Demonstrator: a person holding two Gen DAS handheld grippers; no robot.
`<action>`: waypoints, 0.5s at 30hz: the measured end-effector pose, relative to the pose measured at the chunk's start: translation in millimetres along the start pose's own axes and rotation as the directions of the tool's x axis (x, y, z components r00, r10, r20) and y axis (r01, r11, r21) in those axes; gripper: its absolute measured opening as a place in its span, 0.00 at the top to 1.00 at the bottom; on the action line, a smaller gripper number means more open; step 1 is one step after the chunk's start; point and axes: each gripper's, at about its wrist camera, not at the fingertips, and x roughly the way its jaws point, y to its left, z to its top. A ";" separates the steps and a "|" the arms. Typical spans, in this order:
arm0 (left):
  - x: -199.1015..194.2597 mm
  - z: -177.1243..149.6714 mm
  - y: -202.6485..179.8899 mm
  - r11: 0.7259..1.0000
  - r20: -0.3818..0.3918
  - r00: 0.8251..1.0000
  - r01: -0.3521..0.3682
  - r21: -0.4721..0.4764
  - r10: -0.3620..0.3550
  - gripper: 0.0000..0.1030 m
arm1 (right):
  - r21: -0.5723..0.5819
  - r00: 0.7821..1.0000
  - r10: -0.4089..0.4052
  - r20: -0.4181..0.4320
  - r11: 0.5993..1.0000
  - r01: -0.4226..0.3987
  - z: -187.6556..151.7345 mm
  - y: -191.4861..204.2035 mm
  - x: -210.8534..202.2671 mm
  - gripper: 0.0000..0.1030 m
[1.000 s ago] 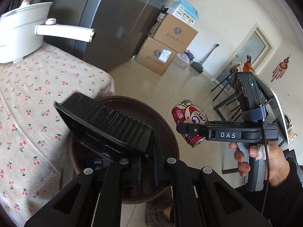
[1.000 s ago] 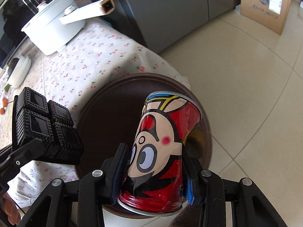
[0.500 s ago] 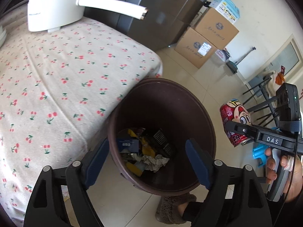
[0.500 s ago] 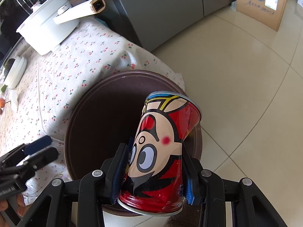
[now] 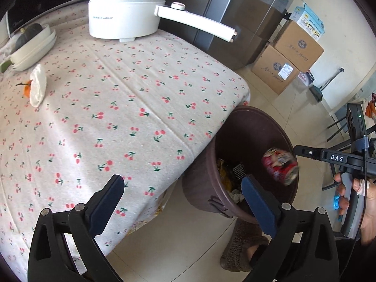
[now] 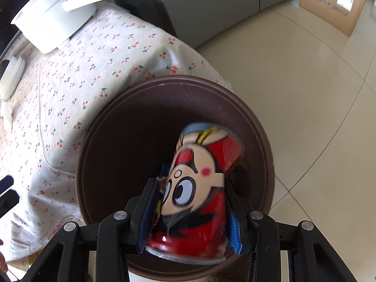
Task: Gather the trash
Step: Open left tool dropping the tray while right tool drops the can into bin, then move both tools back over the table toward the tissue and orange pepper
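Note:
A red cartoon-face can [image 6: 199,188] is blurred and dropping away between the parted jaws of my right gripper [image 6: 190,213], over the mouth of the brown trash bin [image 6: 98,141]. In the left wrist view the can [image 5: 280,168] is blurred, in the air inside the bin's rim [image 5: 256,115], free of the right gripper's finger [image 5: 329,157]. My left gripper [image 5: 183,202] is open and empty, over the table edge beside the bin. Trash lies in the bin's bottom. A crumpled white tissue [image 5: 37,88] lies on the cherry-print tablecloth [image 5: 117,108].
A white electric pot [image 5: 127,7] with a long handle stands at the table's back. White dishes [image 5: 30,47] sit at the far left. Cardboard boxes [image 5: 286,61] and a grey fridge [image 5: 237,23] stand behind on the tiled floor. A slippered foot [image 5: 244,246] is below the bin.
The left gripper dropped its black tray into the bin, opened, and swung left toward the table. The right gripper has just opened and the can is falling into the bin.

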 end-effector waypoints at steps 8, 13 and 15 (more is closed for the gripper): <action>-29.8 -6.9 39.1 0.998 0.019 0.999 -0.037 -0.059 0.039 0.01 | 0.022 0.999 0.026 0.047 0.999 -0.027 7.5 25.6 -8.2 0.30; -42.5 -11.7 62.1 0.992 0.026 0.997 -0.074 -0.102 0.077 0.01 | -0.003 0.998 0.039 0.039 0.999 -0.039 8.3 49.5 -3.7 0.27; -48.2 -14.5 72.8 0.989 0.028 0.995 -0.087 -0.121 0.091 0.01 | -0.015 0.998 0.041 0.039 0.999 -0.040 8.4 59.1 -2.4 0.26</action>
